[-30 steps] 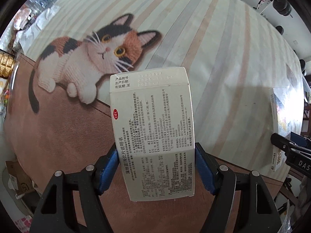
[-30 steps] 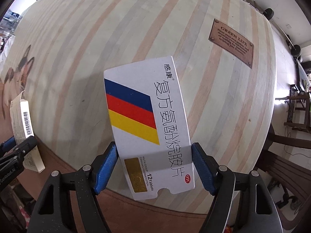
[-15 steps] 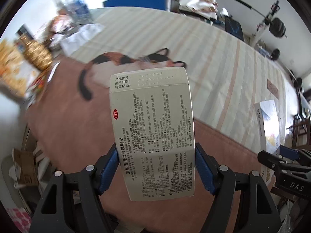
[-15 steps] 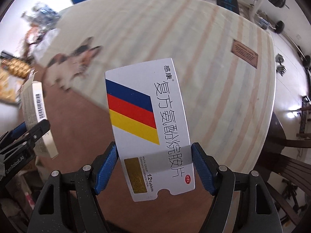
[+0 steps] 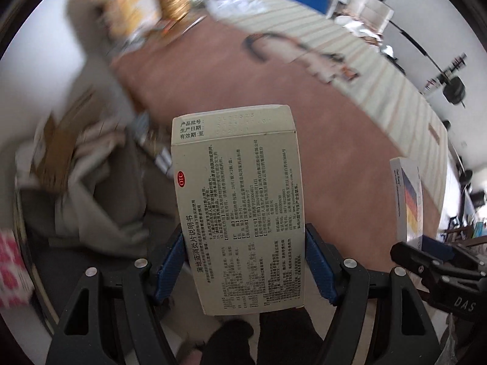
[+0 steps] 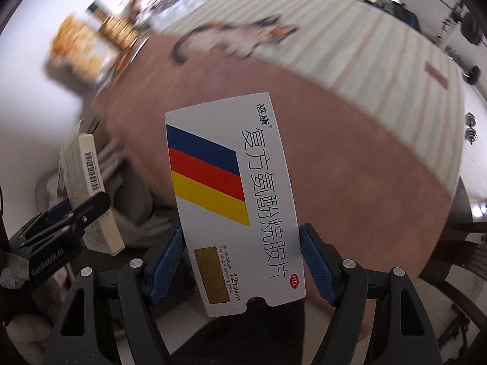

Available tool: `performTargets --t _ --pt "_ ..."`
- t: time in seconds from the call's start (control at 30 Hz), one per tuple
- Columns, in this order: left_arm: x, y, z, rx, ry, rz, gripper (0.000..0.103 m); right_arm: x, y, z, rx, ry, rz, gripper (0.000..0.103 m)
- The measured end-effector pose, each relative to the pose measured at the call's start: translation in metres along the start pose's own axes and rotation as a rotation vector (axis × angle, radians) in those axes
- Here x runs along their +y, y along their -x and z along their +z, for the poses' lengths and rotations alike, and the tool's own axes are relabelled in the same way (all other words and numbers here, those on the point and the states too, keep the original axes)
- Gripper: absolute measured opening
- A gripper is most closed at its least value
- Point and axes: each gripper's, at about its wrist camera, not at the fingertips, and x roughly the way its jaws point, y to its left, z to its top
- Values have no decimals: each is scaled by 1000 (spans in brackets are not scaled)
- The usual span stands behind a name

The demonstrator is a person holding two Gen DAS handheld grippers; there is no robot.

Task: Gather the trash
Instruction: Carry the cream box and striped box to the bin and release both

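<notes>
Left wrist view: the left claw (image 5: 245, 260) clamps a beige medicine box (image 5: 237, 200) printed with fine text, its blue pads (image 5: 170, 266) pressed against both long sides. Right wrist view: the right claw (image 6: 242, 263) likewise grips a white carton (image 6: 234, 194) bearing blue, red and yellow stripes. Both boxes are held in the air above the brown edge of the counter (image 6: 350, 158), beside a striped cloth (image 6: 350, 30); the background is blurred.

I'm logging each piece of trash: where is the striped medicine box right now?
The striped medicine box sits centre in the right wrist view, clamped between the right gripper fingers above the brown table.
</notes>
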Motion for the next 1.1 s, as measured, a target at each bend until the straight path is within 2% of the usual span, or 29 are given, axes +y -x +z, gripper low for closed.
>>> performTargets --t 0.1,0.23,0.37,0.5,0.53,0.63,0.77,0.83,0.87,0.9,0.93,1.0,1.1 --pt "43 -24 -29 60 69 5 71 34 -29 -35 50 37 9 77" --pt "98 -78 -63 151 186 -20 72 67 -102 -74 170 72 15 77" --pt "145 -165 -92 238 298 -47 73 80 -183 -97 247 102 -6 77" --pt "179 -261 -110 298 380 -61 74 76 -287 -116 307 101 -29 77" --pt "185 -279 -114 308 390 -56 76 72 -318 -120 321 98 -26 77" --pt "201 -350 -122 334 402 -47 99 63 -392 -126 331 94 -37 77" --pt "217 -411 -131 337 412 -18 99 50 -477 -129 361 74 -26 78" --pt "222 -426 -136 319 413 28 99 43 -515 -131 378 56 7 78" --pt "224 -434 -140 323 407 59 99 42 -527 -130 382 55 14 83" --pt "226 -438 -145 328 408 83 99 40 -537 -132 381 56 18 98" --pt "228 -439 -148 328 411 94 99 40 -544 -133 376 60 23 103" --pt "232 -434 -156 324 414 115 99 45 -551 -133 373 79 13 103" --pt "230 -413 -164 323 413 145 99 49 -538 -137 361 124 -13 103"
